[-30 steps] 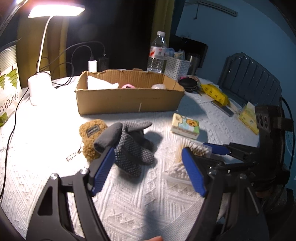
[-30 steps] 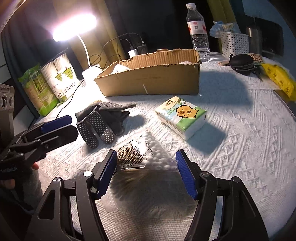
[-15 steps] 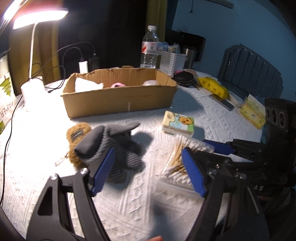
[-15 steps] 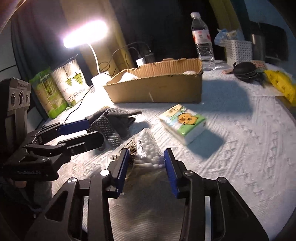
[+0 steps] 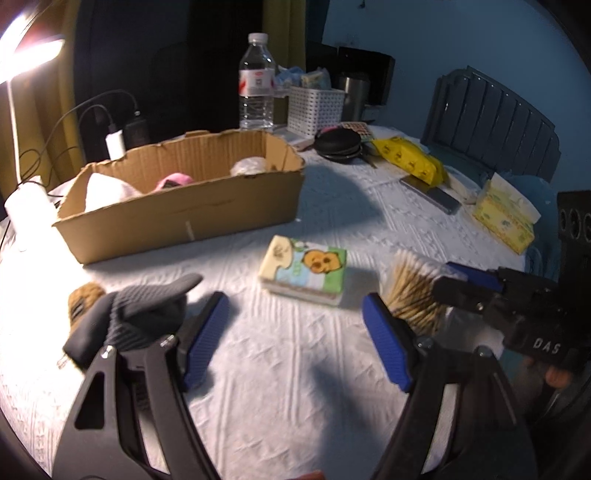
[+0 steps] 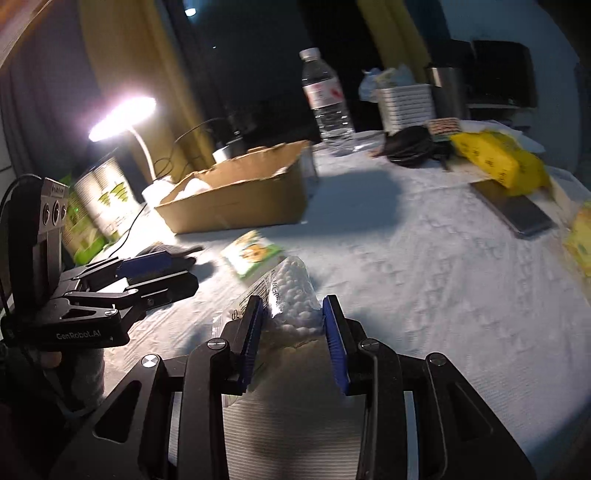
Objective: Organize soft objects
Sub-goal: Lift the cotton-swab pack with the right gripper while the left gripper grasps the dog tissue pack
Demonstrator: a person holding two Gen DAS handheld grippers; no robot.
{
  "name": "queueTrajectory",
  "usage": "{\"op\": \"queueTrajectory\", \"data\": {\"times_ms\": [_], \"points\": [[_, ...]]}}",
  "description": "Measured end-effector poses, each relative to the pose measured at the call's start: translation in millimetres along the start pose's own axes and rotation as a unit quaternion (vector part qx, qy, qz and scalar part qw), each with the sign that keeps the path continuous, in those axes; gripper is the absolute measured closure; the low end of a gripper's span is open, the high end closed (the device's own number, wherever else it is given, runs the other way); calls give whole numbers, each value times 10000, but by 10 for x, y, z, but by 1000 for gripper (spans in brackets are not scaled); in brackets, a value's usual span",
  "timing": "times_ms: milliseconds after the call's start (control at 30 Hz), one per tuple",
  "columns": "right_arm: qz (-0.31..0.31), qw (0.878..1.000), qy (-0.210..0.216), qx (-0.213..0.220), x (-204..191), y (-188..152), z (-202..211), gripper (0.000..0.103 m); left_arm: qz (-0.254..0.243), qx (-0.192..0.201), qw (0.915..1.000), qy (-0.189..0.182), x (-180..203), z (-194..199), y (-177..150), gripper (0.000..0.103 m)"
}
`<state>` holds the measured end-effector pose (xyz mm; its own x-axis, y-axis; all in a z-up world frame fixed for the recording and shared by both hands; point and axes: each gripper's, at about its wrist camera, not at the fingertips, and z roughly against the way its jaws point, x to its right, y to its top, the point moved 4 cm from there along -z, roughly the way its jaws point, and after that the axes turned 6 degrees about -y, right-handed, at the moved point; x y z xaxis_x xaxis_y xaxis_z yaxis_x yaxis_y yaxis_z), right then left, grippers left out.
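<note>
Right gripper [image 6: 291, 321] jaws closing on clear bag of cotton swabs [image 6: 291, 291], pads pressing its sides, near edge of white table [image 6: 443, 266], left gripper [image 5: 295, 332] wide open, empty, grey gloves [image 5: 140, 317] just left, cardboard box [image 5: 184, 210] far left

wall [image 5: 461, 33]: blue | curtain [image 6: 110, 55]: yellow | lamp [image 6: 122, 118]: lit | tablecloth [image 5: 295, 350]: white, textured

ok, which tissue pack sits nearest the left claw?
The cartoon-bear tissue pack, lying just ahead between the left claw fingers. The yellow tissue pack lies far off at the table's right edge.
</note>
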<state>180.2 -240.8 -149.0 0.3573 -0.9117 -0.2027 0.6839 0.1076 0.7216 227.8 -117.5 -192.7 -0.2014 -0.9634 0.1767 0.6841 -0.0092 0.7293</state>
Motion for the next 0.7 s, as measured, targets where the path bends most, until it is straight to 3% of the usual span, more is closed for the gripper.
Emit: {"op": "queueTrajectory", "data": {"times_ms": [433, 633, 700], "points": [[-346, 9993, 32, 129, 518, 71, 40, 68, -176, -407, 9983, 380, 55, -545, 166, 27], [-440, 9989, 101, 149, 572, 83, 35, 67, -184, -607, 9978, 179, 61, -667, 163, 28], [-434, 9989, 95, 170, 561, 106, 44, 68, -182, -603, 9979, 147, 63, -673, 167, 35]]}}
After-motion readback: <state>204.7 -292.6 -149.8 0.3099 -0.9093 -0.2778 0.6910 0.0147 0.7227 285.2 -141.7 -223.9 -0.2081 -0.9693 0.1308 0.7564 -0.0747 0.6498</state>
